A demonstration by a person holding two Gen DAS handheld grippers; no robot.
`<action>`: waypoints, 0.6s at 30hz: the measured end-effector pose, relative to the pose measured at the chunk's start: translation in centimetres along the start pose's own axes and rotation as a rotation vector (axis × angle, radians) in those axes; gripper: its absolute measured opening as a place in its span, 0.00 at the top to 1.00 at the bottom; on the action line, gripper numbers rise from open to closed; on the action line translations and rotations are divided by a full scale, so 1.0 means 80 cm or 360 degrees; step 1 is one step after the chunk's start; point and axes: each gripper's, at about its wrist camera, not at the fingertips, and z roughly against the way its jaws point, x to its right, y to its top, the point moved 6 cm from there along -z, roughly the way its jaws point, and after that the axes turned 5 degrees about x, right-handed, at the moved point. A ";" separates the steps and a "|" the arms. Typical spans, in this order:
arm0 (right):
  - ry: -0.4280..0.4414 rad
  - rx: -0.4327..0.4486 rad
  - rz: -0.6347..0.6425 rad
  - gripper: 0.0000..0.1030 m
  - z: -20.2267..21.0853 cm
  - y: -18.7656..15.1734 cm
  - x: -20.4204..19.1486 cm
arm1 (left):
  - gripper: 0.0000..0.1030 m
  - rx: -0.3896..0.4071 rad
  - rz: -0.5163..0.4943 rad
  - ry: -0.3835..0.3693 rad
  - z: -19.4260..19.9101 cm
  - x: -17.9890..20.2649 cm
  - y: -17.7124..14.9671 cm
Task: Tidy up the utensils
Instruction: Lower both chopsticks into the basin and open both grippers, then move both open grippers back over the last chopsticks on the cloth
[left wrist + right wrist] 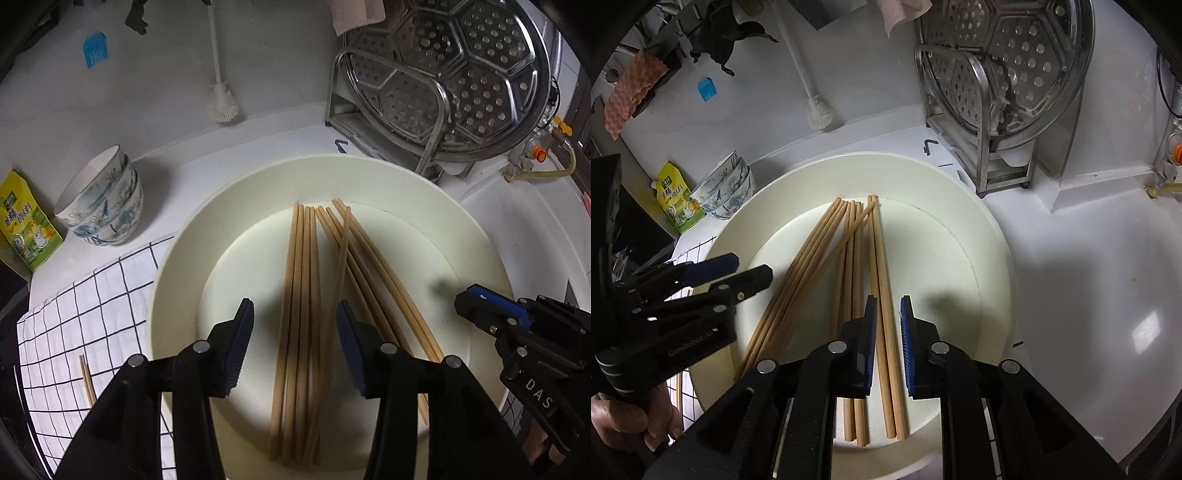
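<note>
Right wrist view: right gripper [888, 325] jaws slightly apart, astride chopstick pair [882, 314] in plate [990, 236]; pair to be pinched squarely. Left gripper [295, 332] apart, nothing held.

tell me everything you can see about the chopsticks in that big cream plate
The chopsticks are plain, light brown sticks that look like wood or bamboo, about ten of them, lying flat in the cream plate. They fall into a tight parallel bundle and a looser group that fans out, with one stick crossing others. Their far ends line up roughly near the plate's far side. In the right wrist view the right gripper straddles two side-by-side sticks without visibly pressing them; the left gripper stands open over the bundle.
</note>
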 end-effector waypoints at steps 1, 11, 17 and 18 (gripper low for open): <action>-0.0001 0.0002 0.0002 0.88 0.002 0.000 -0.001 | 0.55 0.0010 0.0001 0.0000 0.004 -0.001 0.001; -0.0001 0.0033 0.0042 0.82 0.028 -0.008 -0.030 | 0.50 0.0096 0.0027 0.0013 0.054 -0.018 -0.005; 0.0013 0.0045 0.0067 0.74 0.046 -0.018 -0.059 | 0.45 0.0127 0.0066 0.0033 0.083 -0.041 -0.020; 0.0015 0.0046 0.0073 0.72 0.048 -0.020 -0.064 | 0.45 0.0130 0.0083 0.0040 0.088 -0.049 -0.025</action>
